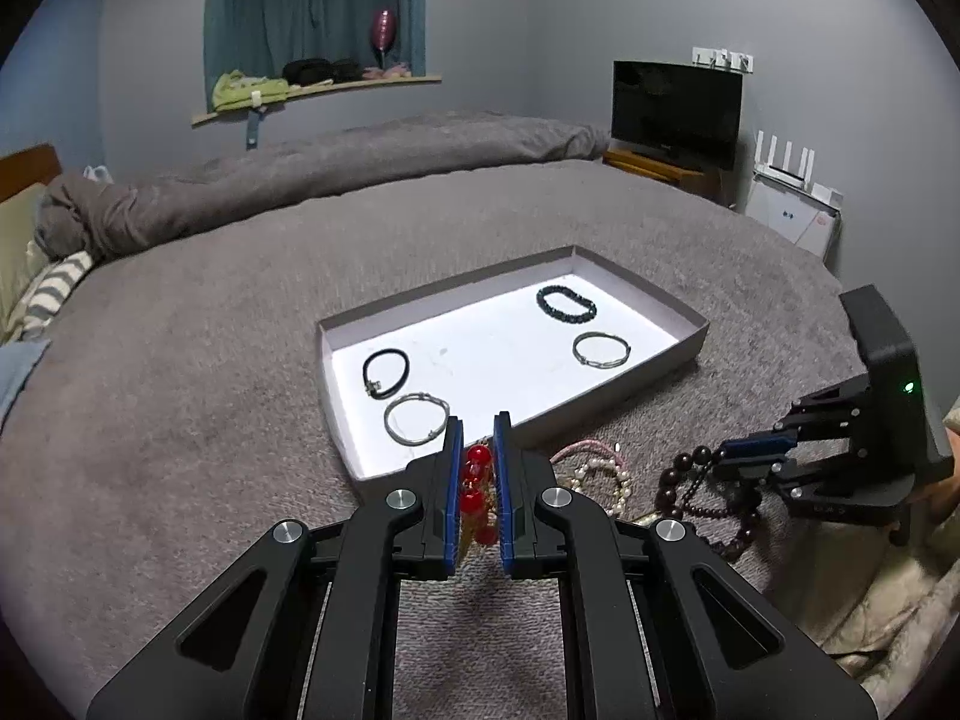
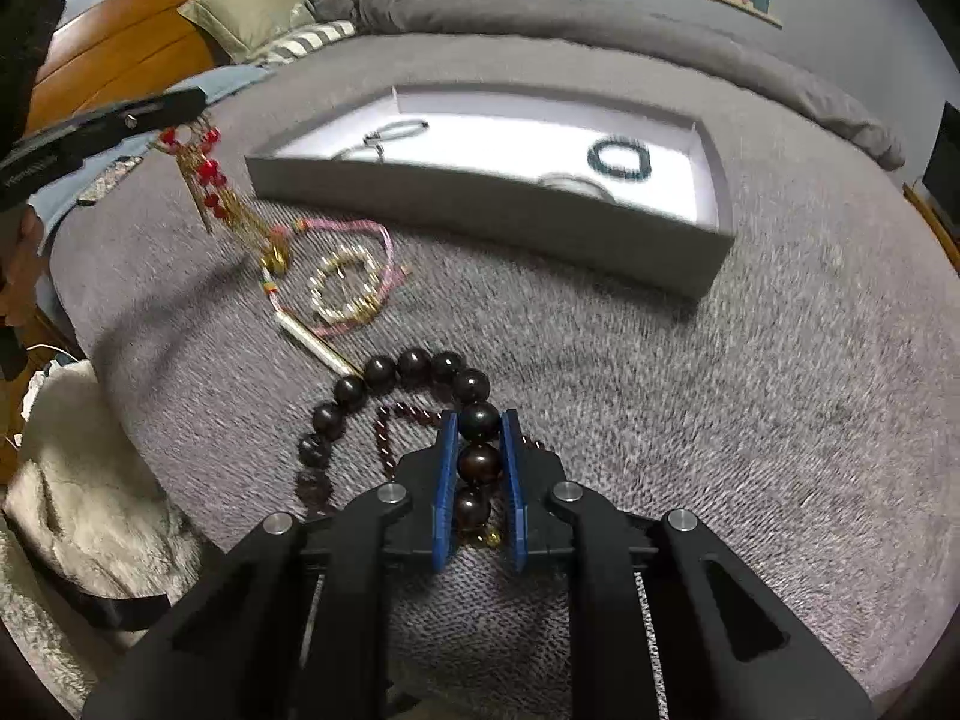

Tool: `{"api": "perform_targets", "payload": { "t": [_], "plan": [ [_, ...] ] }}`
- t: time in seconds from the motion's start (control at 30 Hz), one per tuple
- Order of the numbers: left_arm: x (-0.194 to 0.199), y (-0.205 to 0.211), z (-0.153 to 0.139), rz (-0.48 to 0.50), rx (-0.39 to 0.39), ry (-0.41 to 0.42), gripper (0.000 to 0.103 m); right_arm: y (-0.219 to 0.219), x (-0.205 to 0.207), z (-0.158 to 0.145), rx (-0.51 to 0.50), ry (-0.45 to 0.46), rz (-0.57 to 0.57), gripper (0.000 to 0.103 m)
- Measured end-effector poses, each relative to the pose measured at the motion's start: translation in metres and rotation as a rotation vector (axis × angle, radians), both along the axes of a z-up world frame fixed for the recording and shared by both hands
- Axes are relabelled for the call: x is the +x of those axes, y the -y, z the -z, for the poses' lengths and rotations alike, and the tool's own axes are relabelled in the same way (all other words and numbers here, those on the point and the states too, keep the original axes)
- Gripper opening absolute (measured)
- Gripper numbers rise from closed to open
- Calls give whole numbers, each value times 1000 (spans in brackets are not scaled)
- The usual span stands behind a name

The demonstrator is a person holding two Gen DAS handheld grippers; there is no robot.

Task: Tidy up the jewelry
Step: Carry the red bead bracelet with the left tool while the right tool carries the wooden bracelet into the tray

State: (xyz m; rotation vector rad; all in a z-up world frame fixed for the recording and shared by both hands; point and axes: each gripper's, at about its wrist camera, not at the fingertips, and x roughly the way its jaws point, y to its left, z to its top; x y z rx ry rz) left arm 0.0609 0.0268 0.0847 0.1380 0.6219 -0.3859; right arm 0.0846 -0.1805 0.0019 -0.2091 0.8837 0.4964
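Observation:
My left gripper (image 1: 478, 420) is shut on a red bead and gold chain piece (image 1: 478, 456), held above the grey bedcover just in front of the tray; the piece dangles from it (image 2: 210, 171) in the right wrist view. My right gripper (image 2: 479, 414) is shut on a bracelet of large dark wooden beads (image 2: 414, 363), low on the bedcover. The shallow white tray (image 1: 690, 324) holds a black cord bracelet (image 1: 386, 372), two silver bangles (image 1: 416, 418) and a dark beaded bracelet (image 1: 566, 303).
A pink cord bracelet (image 2: 360, 228), a pearl bracelet (image 2: 345, 291) and a thin garnet strand (image 2: 384, 438) lie on the bedcover between the grippers. A fluffy cream blanket (image 2: 90, 480) lies at the bed's near edge. Pillows (image 2: 258, 6) and a wooden headboard sit beyond.

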Motion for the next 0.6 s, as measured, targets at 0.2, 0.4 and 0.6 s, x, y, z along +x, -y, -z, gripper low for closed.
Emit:
{"api": "perform_targets", "payload": {
  "t": [0.2, 0.4, 0.6],
  "plan": [
    [-2, 0, -9, 8, -4, 11, 10, -1, 0, -30, 25, 62, -6, 14],
    [2, 1, -28, 11, 0, 37, 10, 2, 11, -62, 29, 136, 3, 14],
    [18, -1, -50, 6, 17, 77, 10, 3, 31, -94, 32, 219, 27, 14]
  ]
}}
